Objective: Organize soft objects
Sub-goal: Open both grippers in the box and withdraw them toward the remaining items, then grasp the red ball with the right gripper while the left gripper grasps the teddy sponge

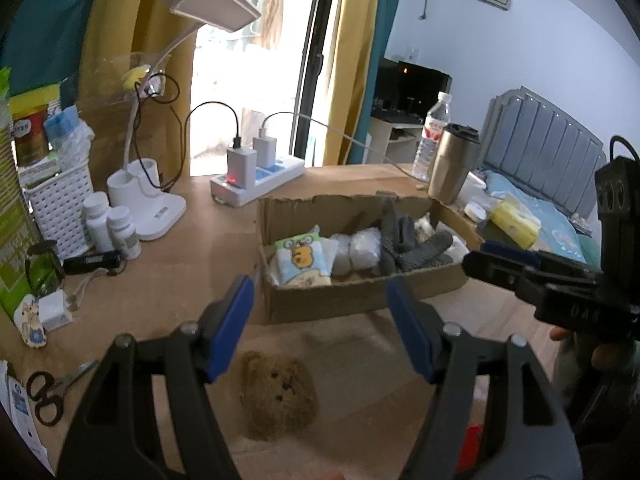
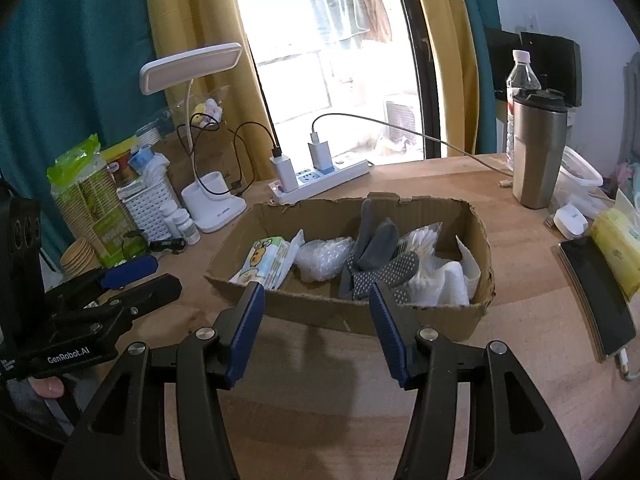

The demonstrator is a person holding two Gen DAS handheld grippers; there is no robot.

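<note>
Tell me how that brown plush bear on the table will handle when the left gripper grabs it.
The bear looks fuzzy and stuffed, so it will probably squash between the left gripper jaws rather than resist. It seems light and unlikely to slip. Lying flat on the table, it should not roll.

Counts: 1 cardboard box (image 2: 352,316), 1 brown plush bear (image 1: 278,394) lower centre, 2 white pill bottles (image 1: 112,228) at left, 2 chargers (image 2: 302,160) in 1 power strip (image 2: 344,174), 1 desk lamp (image 2: 190,66), 1 steel tumbler (image 2: 538,148), 1 water bottle (image 2: 520,80), 1 scissors (image 1: 46,394), 2 grippers: left gripper (image 1: 320,320), right gripper (image 2: 316,328).
</note>
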